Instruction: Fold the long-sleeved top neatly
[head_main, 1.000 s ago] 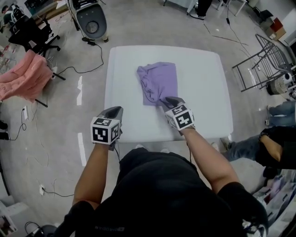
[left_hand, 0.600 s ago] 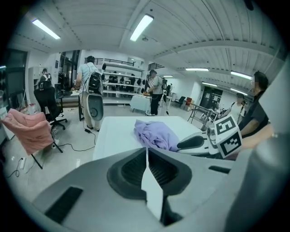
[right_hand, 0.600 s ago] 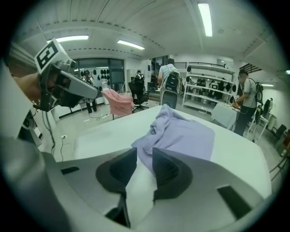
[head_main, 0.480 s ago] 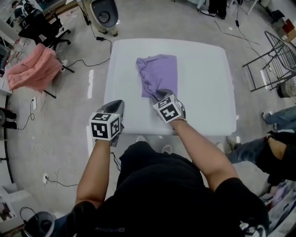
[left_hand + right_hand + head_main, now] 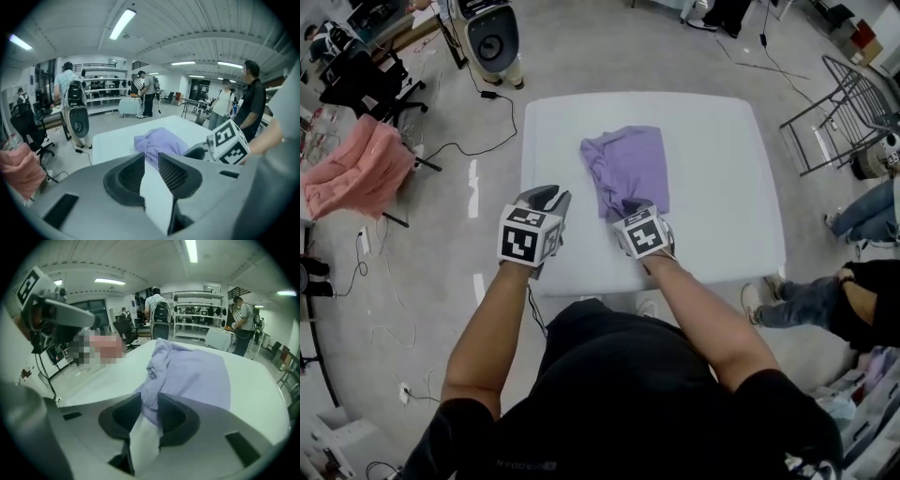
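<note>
- Your left gripper has come in from the near left edge of the white table, and it now hangs over the table surface, just left of the garment. Its jaws were together and have just been opening. In the left gripper view they stand at a moderate gap with only bare table between them, so they hold nothing.
- The long-sleeved top lies in the middle of the table, a little toward you. It is already folded into a compact purple block, but its left side is bunched and uneven. It has hardly shifted.
- Your right gripper has stayed at the near edge of the top. A fold of purple cloth sits between its jaws and fills the gap. These jaws have just been opening a little. The pads seem to press still on the cloth, but I cannot be fully sure from the right gripper view.
- I judge that you prepare a two-handed hold on the near edge, for the next fold or for smoothing the bunched side.
</note>
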Demonstrator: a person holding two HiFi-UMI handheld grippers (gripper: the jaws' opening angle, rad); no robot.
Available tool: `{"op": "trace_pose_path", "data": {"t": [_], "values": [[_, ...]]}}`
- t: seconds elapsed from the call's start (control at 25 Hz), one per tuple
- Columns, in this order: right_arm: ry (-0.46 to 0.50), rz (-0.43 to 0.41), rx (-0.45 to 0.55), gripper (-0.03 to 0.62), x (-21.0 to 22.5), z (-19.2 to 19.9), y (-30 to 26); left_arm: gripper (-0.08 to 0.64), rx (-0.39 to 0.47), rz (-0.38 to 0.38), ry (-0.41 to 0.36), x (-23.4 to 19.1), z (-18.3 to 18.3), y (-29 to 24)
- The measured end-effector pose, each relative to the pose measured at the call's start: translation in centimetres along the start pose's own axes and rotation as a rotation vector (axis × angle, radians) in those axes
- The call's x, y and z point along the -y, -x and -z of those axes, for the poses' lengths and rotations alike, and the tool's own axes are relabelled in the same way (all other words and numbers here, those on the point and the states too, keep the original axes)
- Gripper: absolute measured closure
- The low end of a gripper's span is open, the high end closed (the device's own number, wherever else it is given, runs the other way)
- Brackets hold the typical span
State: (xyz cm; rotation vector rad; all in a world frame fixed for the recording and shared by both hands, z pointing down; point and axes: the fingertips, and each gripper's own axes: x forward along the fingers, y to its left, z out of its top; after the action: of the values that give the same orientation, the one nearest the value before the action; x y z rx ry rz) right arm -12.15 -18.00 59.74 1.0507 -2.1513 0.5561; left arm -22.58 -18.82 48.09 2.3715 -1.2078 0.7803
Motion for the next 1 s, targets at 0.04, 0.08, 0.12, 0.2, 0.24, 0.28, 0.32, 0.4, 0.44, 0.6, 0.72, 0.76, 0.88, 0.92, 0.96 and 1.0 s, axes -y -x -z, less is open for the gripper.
{"op": "trace_pose_path", "data": {"t": [0.04,0.08,0.12,0.2,0.24,0.28,0.32,0.4,0.44,0.6,0.72,0.76,0.88,0.92,0.96,1.0], "values": [[-0.002,0.015,-0.003,0.479,0.2,-0.1,-0.1,0.474,-0.005,0.013,-0.029,-0.7,-1.1,-1.5],[0.005,0.032,-0.007,0.495,0.4,-0.3,-0.3,0.461,-0.017,0.024,-0.049,-1.7,-2.0,-3.1],[0.015,0.051,-0.014,0.516,0.5,-0.4,-0.5,0.455,-0.031,0.036,-0.064,-2.7,-2.8,-4.9],[0.025,0.093,-0.034,0.545,0.6,-0.6,-0.6,0.443,-0.066,0.078,-0.084,-4.3,-4.0,-8.7],[0.023,0.11,-0.044,0.549,0.6,-0.6,-0.4,0.436,-0.088,0.109,-0.09,-4.8,-4.5,-10.5],[0.024,0.12,-0.051,0.551,0.4,-0.7,-0.3,0.426,-0.117,0.144,-0.088,-5.1,-4.7,-12.2],[0.032,0.128,-0.056,0.551,0.1,-0.9,-0.3,0.414,-0.151,0.182,-0.077,-5.3,-4.8,-13.7],[0.058,0.145,-0.063,0.551,-0.6,-1.7,-0.4,0.397,-0.228,0.262,-0.029,-5.4,-4.5,-16.0],[0.067,0.154,-0.066,0.549,-0.9,-1.9,-0.4,0.387,-0.261,0.296,0.005,-5.3,-4.3,-16.8],[0.116,0.169,-0.074,0.548,-2.0,-2.1,-0.2,0.385,-0.353,0.384,0.094,-3.8,-2.9,-19.6],[0.163,0.175,-0.078,0.546,-2.4,-2.2,-0.3,0.387,-0.404,0.394,0.055,-3.3,-1.6,-21.2],[0.177,0.178,-0.08,0.546,-2.5,-2.3,-0.3,0.394,-0.404,0.396,0.04,-3.3,-1.4,-21.6],[0.228,0.187,-0.094,0.541,-2.6,-2.4,-0.4,0.51,-0.353,0.397,-0.004,-3.4,-2.2,-22.0],[0.249,0.189,-0.103,0.54,-2.7,-2.4,-0.5,0.515,-0.329,0.402,-0.015,-3.6,-2.8,-21.8],[0.272,0.191,-0.111,0.538,-2.9,-2.5,-0.6,0.517,-0.306,0.412,-0.022,-3.8,-3.5,-21.5],[0.297,0.194,-0.117,0.54,-3.1,-2.6,-0.6,0.517,-0.284,0.424,-0.024,-4.0,-4.3,-21.2]]}}
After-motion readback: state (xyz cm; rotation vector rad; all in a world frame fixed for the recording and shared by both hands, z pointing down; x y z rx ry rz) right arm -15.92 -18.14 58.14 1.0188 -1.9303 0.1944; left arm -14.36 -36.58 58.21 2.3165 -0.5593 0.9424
